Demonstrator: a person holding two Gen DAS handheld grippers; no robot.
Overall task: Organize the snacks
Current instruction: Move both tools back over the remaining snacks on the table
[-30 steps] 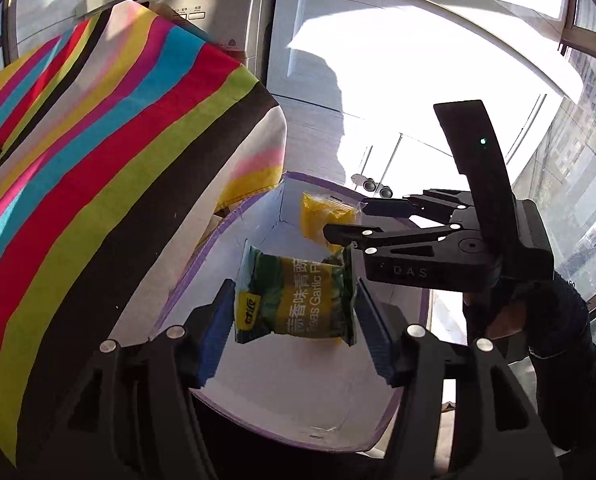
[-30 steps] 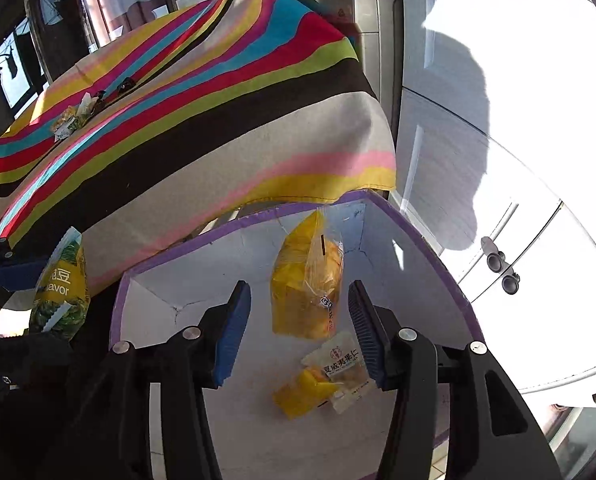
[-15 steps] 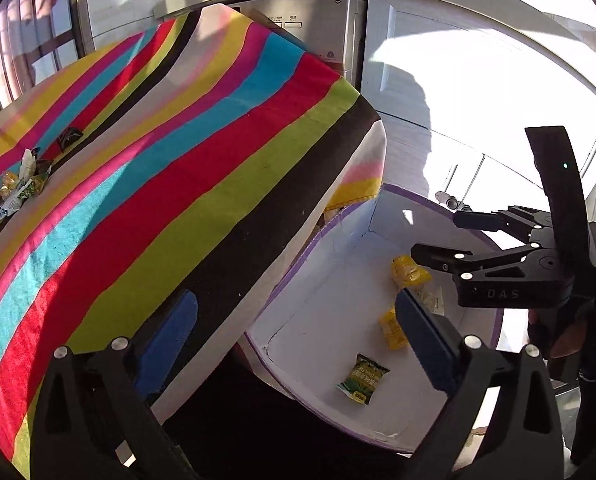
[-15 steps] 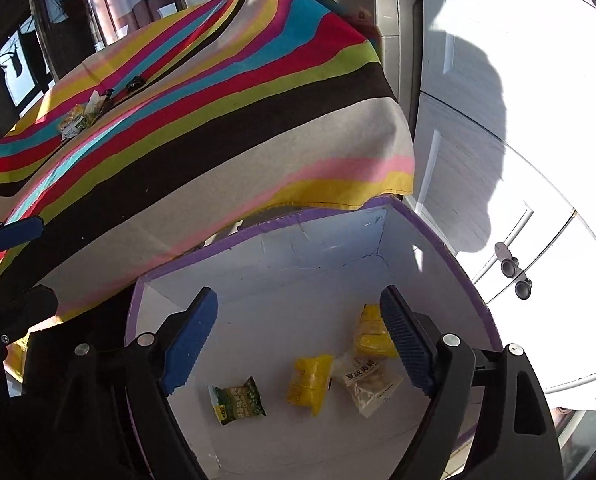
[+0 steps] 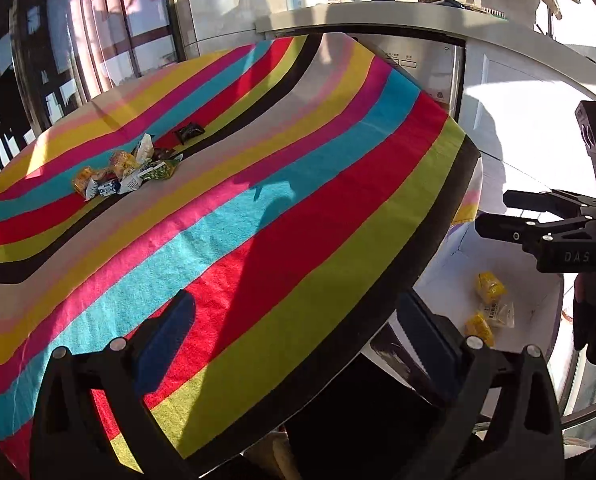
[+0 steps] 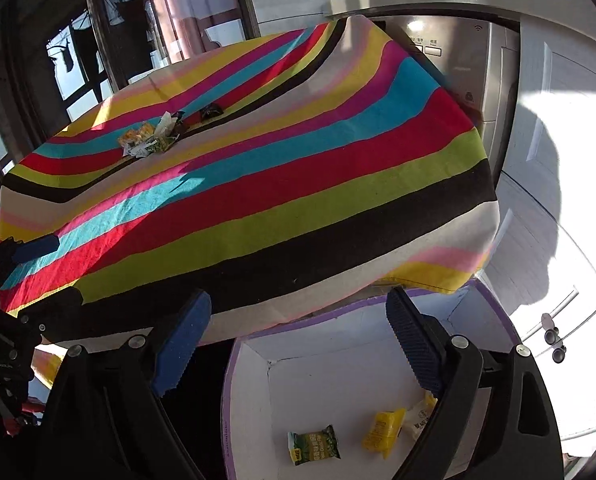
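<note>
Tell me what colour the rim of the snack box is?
Purple. The box's rim is purple and its inside white, clearest in the right wrist view.

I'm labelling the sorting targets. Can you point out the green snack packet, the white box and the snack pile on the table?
green snack packet (image 6: 313, 445), right wrist view, middle of wrapper.
white box (image 6: 329, 364), right wrist view, inner back wall.
snack pile (image 5: 126, 170), left wrist view, centre of heap.

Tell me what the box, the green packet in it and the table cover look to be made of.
Box: probably cardboard, matte white inside with a purple rim; folded corner creases show.
Green packet: likely thin plastic film, glossy, with crimped ends and printed lettering.
Cover: woven cloth, seemingly cotton, matte and faintly textured; it drapes softly over the table edge in coloured stripes.
</note>
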